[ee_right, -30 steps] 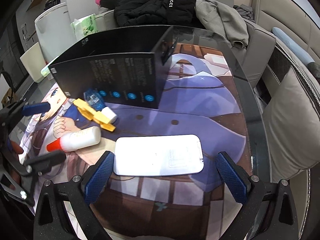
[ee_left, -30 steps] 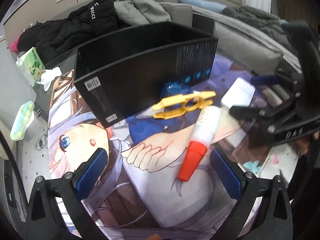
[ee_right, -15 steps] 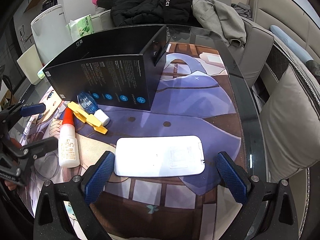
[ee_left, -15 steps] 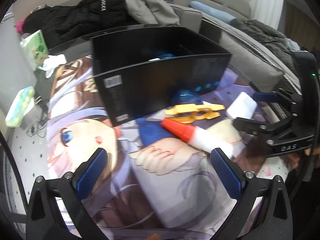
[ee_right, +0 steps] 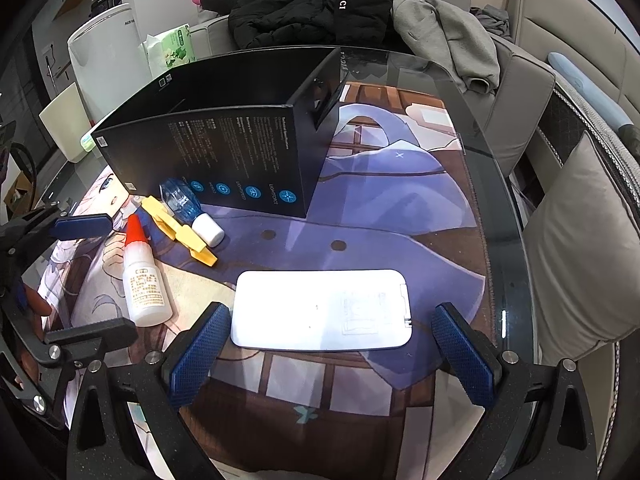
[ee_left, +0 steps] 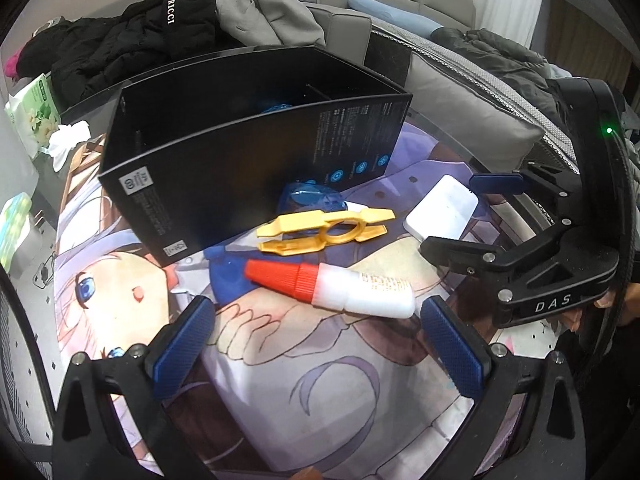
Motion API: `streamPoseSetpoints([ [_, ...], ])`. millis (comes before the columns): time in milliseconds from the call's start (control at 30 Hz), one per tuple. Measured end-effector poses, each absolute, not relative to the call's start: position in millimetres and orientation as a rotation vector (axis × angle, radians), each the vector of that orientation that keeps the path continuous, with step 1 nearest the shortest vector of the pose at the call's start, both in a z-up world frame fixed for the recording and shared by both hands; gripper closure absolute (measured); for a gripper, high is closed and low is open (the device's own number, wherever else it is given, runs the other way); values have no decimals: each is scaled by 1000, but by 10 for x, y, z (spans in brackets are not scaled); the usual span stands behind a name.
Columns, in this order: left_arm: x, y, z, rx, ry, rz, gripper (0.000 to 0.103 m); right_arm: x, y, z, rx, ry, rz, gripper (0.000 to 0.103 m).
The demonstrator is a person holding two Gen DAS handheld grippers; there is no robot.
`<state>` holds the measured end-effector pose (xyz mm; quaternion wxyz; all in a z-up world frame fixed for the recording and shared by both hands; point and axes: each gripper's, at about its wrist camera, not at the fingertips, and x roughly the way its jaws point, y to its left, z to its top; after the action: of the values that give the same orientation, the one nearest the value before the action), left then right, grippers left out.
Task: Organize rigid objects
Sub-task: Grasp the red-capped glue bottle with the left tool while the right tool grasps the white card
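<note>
Red-capped and white-bodied, the plastic glue bottle has turned over the last second: a second ago its cap pointed down toward the left gripper, half a second ago it lay slanted with the cap up and to the left, and now it lies nearly crosswise with the cap at nine o'clock in the left wrist view. It lies loose on the printed anime desk mat that covers the glass tabletop, so I judge it was nudged into line for a pick rather than picked.

The left gripper has its blue-padded fingers spread wide, holding nothing and touching nothing; the bottle lies just ahead of them, between the two tips. The right gripper is equally wide apart and empty, with the flat white rounded-rectangle case lying between its fingers at twelve o'clock, not gripped.

Beyond the bottle, at twelve o'clock, sits the yellow plastic snips, then the clear blue correction-tape dispenser against the wall of the open black cardboard box. Something blue shows inside the box; I cannot tell what. Four items remain outside it, so the sorting looks early.
</note>
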<state>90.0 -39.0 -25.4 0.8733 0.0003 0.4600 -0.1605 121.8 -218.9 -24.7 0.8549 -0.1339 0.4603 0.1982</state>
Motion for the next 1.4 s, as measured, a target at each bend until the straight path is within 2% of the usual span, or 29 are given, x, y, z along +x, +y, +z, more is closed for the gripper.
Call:
streamPoseSetpoints([
  [500, 960, -477, -325, 65, 942, -285, 1, 1228, -2180, -264, -280, 959, 412, 1],
  [567, 954, -491, -319, 83, 930, -279, 9, 1216, -2188, -264, -277, 955, 416, 1],
  [600, 951, -508, -312, 96, 923, -275, 16, 1212, -2191, -262, -275, 954, 418, 1],
  [633, 952, -511, -304, 97, 917, -281, 18, 1204, -2192, -260, -275, 952, 420, 1],
  [700, 953, -507, -295, 91, 916, -293, 18, 1173, -2184, -245, -278, 944, 433, 7],
  [733, 946, -518, -296, 95, 914, -299, 18, 1152, -2172, -229, -283, 936, 445, 15],
  [767, 940, -518, -291, 102, 914, -301, 18, 1140, -2159, -219, -285, 936, 452, 16],
  [1100, 886, -477, -183, 80, 867, -297, 18, 1067, -2115, -177, -280, 918, 492, 16],
  [1400, 817, -351, 44, 26, 782, -297, 18, 921, -2112, 159, -244, 786, 533, 16],
])
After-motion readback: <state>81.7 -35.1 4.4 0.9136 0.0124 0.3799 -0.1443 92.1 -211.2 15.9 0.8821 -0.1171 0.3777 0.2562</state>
